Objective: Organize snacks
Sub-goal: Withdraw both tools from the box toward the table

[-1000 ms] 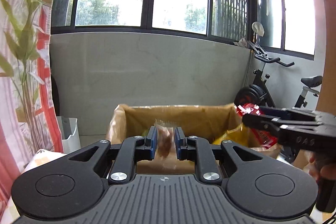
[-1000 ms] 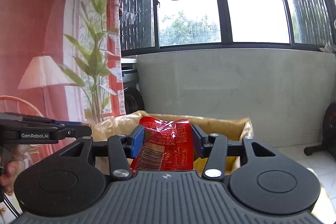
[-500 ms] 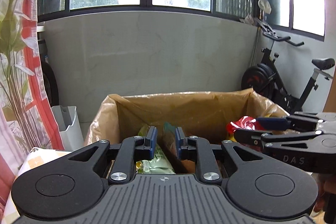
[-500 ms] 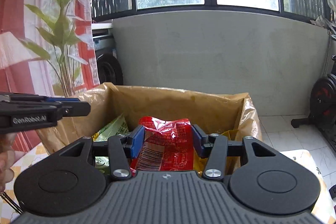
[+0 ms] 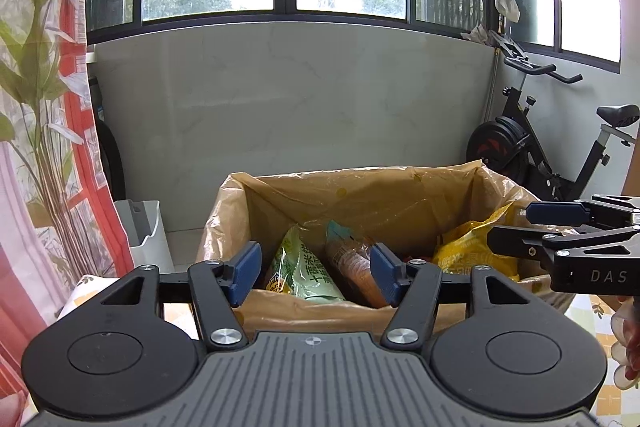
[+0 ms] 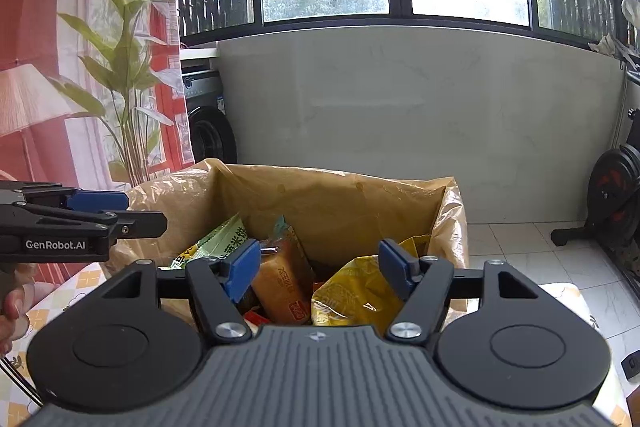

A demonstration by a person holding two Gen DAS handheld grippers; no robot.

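You are holding both grippers over a cardboard box (image 5: 400, 203) lined with a crinkled, translucent tan plastic bag, sitting in the lower middle of both views. Your left gripper (image 5: 316, 273) is opening, its flat blue pads apart and gripping nothing; seen between them, down in the box, are lying a pale green crinkly snack pack (image 5: 304, 267) and a slim orange-brown wrapped bar (image 5: 352, 263), both leaning upright. Your right gripper (image 6: 320, 273) is also opening, its pads standing clear of the snacks, with a glossy yellow foil bag (image 6: 356, 295) and the orange-brown bar below them, and a sliver of red wrapper (image 6: 256, 317) showing at the bottom. The matte black ribbed housings are filling the lower frame. A checked tablecloth (image 6: 92, 279) is showing under the box.
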